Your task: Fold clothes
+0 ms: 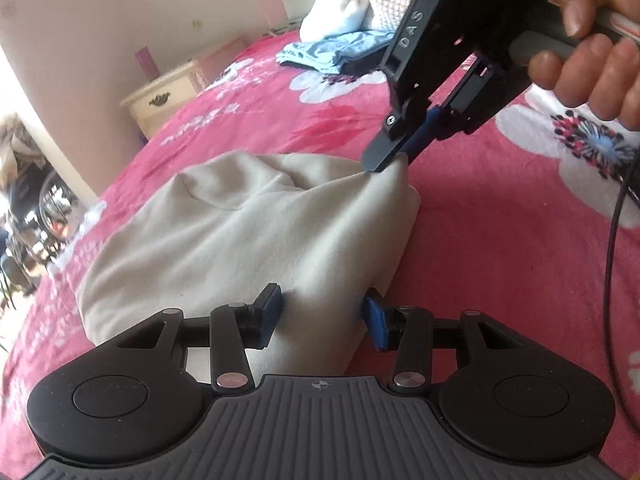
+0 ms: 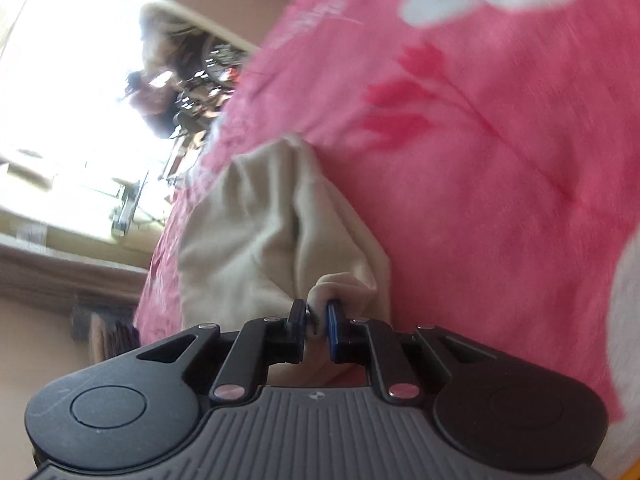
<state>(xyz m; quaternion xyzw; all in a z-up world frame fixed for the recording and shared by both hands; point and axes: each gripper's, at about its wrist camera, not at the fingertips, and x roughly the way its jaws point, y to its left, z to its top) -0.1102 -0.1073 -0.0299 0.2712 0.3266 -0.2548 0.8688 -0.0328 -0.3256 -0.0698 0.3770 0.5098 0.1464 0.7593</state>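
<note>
The right gripper (image 2: 316, 326), black with blue pads, was clamped tight on a bunched fold of the cream-coloured soft fabric garment (image 1: 240, 232). The left gripper (image 1: 323, 314) sat with its jaws half apart, straddling the cloth's near edge, the blue pads (image 1: 374, 320) apparently touching the fabric, firmness hard to judge. The garment lay rumpled on the pink floral bedspread (image 1: 480, 220). Far off, a light blue crumpled cloth (image 1: 340, 50) and a cream wooden nightstand (image 1: 168, 94).

A bed (image 1: 256, 120) under a pink cover printed with white flowers filled the room. Beside the bed stood a cream nightstand (image 1: 160, 100) against a pale pink wall (image 1: 120, 12). Beyond the bed's edge, a bright window (image 2: 72, 92) glared white.
</note>
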